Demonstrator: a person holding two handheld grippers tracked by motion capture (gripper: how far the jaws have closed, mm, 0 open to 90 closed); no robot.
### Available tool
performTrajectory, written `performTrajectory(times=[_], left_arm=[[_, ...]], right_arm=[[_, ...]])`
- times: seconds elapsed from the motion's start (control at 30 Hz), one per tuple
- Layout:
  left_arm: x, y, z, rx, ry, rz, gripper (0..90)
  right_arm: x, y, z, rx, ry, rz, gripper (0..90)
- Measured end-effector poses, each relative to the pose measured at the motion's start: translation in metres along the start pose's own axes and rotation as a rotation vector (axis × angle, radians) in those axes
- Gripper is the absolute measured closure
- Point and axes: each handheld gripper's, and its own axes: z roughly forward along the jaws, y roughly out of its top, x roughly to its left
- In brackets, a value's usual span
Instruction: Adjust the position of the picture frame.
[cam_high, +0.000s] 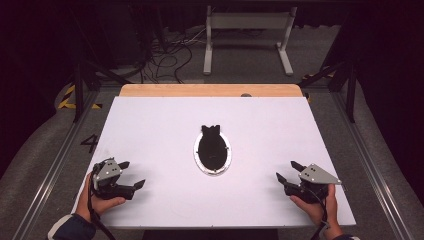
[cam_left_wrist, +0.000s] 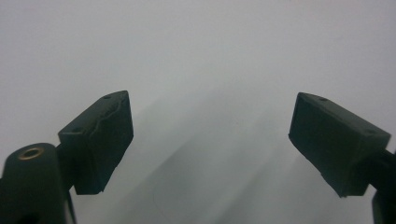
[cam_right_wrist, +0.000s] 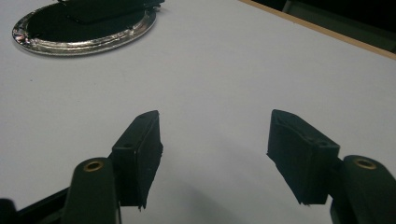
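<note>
Oval silver tray (cam_high: 196, 155) w/ black item (cam_high: 212, 145) inside, mid-table.

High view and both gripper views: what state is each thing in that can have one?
Oval metal dish: flat on the white tabletop, silvery rim.
Black object: lies in the dish, its far end reaching over the rim; what it is, I cannot tell.
Left hand-held gripper: jaws open, nothing between them.
Right hand-held gripper: jaws open, nothing between them.
White tabletop: flat.
</note>
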Motion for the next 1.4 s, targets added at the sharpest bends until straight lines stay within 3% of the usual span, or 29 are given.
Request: performTrajectory(times=[0.07,0.2,0.37,0.5,0.57,0.63,0.73,0.8,0.87,0.93,1.0,1.17,1.27,1.33,1.4], left_arm=[[-0.002,0.002,0.001,-0.001,0.017,0.017,17.5],[-0.002,0.005,0.003,-0.008,0.036,0.002,29.2],[0.009,0.011,0.012,-0.002,0.023,0.01,51.4],[0.013,0.021,0.021,0.003,-0.001,0.04,66.3],[0.015,0.031,0.029,-0.005,-0.023,0.058,74.4],[0.018,0.042,0.04,-0.011,-0.045,0.064,79.4],[0.022,0.06,0.06,-0.013,-0.082,0.068,88.3],[0.021,0.069,0.073,0.011,-0.091,0.055,88.6],[0.021,0.075,0.083,0.001,-0.102,0.074,89.0],[0.021,0.08,0.091,0.028,-0.114,0.075,89.8],[0.022,0.084,0.098,0.03,-0.132,0.059,90.0],[0.018,0.095,0.111,0.039,-0.144,0.041,90.0],[0.012,0.104,0.12,0.029,-0.13,0.058,89.9],[0.009,0.105,0.124,0.049,-0.135,0.065,89.3],[0.005,0.109,0.131,0.059,-0.157,0.054,89.2]], right_arm=[[0.0,0.0,0.0,0.002,-0.001,0.0,35.2],[-0.001,0.001,0.002,0.003,0.0,0.011,36.2],[-0.007,0.008,0.011,0.001,-0.001,0.033,43.9],[-0.013,0.016,0.019,-0.01,0.012,0.069,59.2],[-0.014,0.022,0.023,-0.009,0.038,0.055,71.8],[-0.015,0.031,0.029,-0.012,0.05,0.03,77.9],[-0.018,0.045,0.041,-0.013,0.057,0.038,84.0],[-0.018,0.052,0.051,-0.011,0.067,0.058,85.1],[-0.016,0.056,0.06,0.002,0.071,0.062,85.2],[-0.012,0.061,0.071,0.015,0.083,0.07,85.6],[-0.008,0.066,0.079,0.018,0.12,0.115,85.9],[0.009,0.081,0.104,0.061,0.144,0.038,87.2],[0.013,0.083,0.124,0.082,0.166,0.057,87.6],[0.015,0.084,0.128,0.091,0.165,0.055,87.6],[0.02,0.086,0.144,0.116,0.185,0.064,87.6]])
